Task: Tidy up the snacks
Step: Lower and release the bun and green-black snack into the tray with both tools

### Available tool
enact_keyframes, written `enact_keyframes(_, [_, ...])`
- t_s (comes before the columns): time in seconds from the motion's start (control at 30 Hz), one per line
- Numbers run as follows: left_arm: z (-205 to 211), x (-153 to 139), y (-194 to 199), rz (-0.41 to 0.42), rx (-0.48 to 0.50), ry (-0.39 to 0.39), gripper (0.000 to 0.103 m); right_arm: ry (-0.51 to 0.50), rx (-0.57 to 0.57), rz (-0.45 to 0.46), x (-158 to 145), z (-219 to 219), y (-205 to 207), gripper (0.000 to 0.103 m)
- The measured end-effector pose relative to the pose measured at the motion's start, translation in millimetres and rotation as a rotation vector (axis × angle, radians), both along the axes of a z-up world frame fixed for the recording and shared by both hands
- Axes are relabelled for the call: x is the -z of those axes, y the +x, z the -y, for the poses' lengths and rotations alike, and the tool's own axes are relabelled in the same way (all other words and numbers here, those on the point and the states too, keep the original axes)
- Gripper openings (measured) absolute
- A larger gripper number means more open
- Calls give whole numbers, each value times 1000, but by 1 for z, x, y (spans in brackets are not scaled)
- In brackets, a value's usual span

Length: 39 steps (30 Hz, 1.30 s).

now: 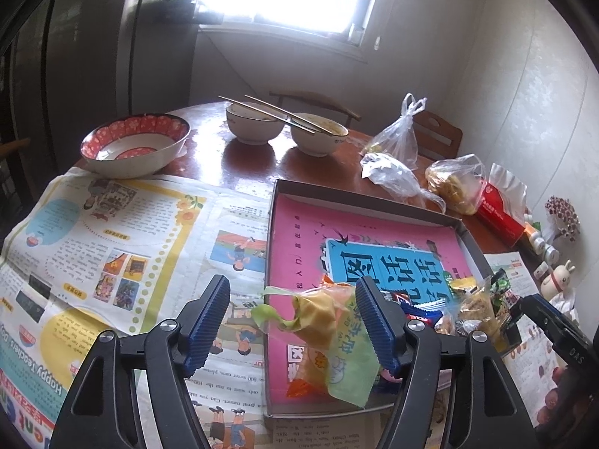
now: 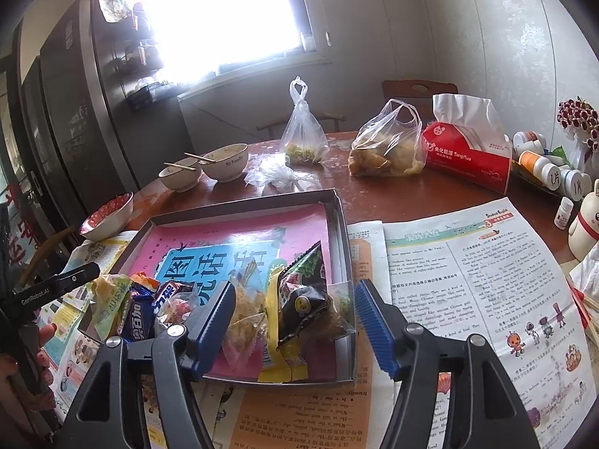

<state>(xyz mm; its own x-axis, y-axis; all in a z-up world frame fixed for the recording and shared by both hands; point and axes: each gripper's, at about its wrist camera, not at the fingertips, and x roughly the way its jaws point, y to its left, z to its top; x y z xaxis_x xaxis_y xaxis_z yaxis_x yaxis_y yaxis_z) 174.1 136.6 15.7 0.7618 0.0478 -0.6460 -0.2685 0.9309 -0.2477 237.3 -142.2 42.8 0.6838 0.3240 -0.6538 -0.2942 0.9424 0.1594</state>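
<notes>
In the left wrist view, a flat grey cardboard box with a pink and blue paper inside is seen lying on newspaper on a brown wooden table. A soft see-through snack bag with yellow, green and orange on it is seen inside the box, at its near left corner. The left gripper is held open, and the bag sits between its blue ribbed fingers. Whether the right finger touches the bag cannot be told. More small snack packs are piled at the box's near right, half hidden behind that finger, so their shapes are hard to make out.

In the right wrist view, the same box is seen from the other side. A black and yellow snack packet and a clear bag of pale crunchy bits are seen in its near right corner. The right gripper is held open around them, and nothing is squeezed. A blue candy wrapper is partly covered by the left finger. The window is washed out with light.
</notes>
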Motion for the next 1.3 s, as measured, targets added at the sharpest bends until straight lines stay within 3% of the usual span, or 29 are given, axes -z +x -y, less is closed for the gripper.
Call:
enact_keyframes(0.07, [-2, -1, -1, 5, -5, 0, 74, 2, 1, 9, -2, 0, -2, 73])
enact_keyframes(0.47, [-19, -8, -9, 39, -63, -6, 76, -2, 21, 37, -7, 3, -4, 78])
enact_keyframes(0.87, [-14, -25, -24, 65, -81, 46, 79, -34, 17, 148, -29, -3, -23, 86])
enact_keyframes(1.3, [31, -29, -39, 52, 38, 55, 80, -50, -7, 206, -46, -11, -52, 94])
